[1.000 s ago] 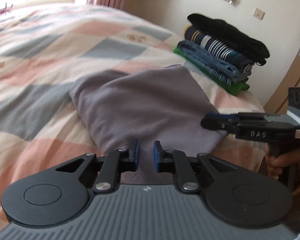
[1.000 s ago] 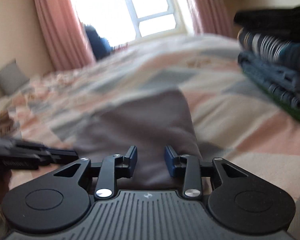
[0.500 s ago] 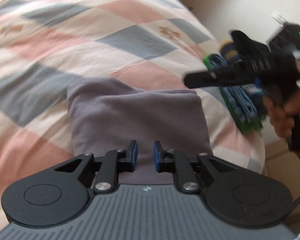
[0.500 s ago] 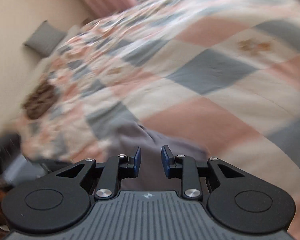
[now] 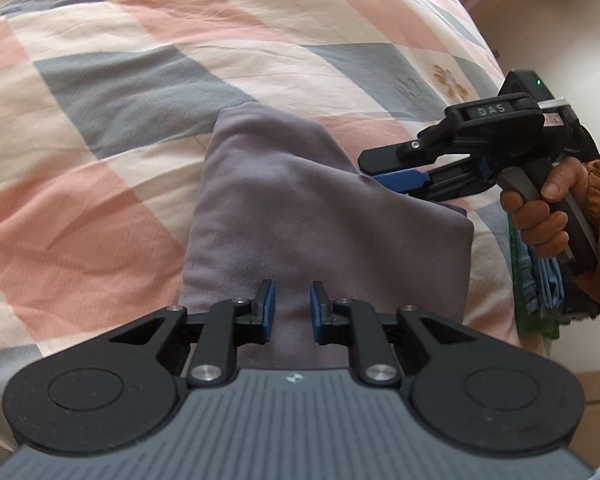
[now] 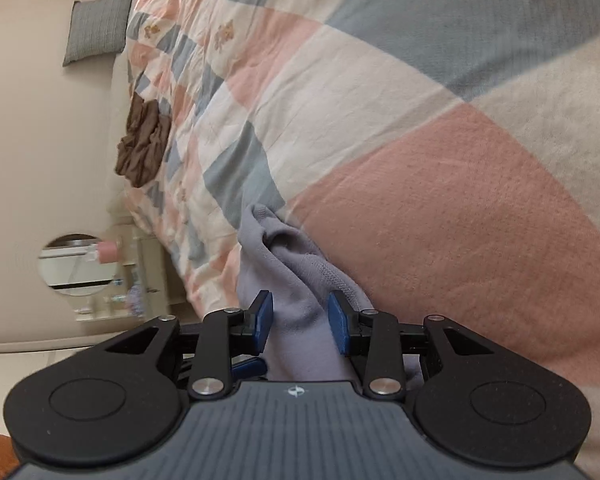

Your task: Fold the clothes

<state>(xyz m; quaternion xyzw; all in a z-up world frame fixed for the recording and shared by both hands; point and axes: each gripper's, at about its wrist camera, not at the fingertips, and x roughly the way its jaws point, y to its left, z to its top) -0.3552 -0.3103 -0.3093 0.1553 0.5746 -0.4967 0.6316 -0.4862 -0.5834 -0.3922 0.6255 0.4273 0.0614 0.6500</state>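
A folded grey garment lies on the checked quilt. My left gripper hovers over the garment's near edge, its jaws a little apart with cloth seen between them; I cannot tell if it grips. My right gripper reaches in from the right, turned on its side, at the garment's far right corner. In the right wrist view the right gripper is open with a bunched grey fold between its blue pads, not clamped.
A stack of folded clothes sits at the bed's right edge, partly behind the right hand. A crumpled brown garment lies far up the bed by the wall, and a grey pillow beyond it.
Both grippers tilted down toward the bed. The right gripper swung from the stack side to the garment's far right corner and opened wider around the cloth. The left gripper stayed over the near edge.
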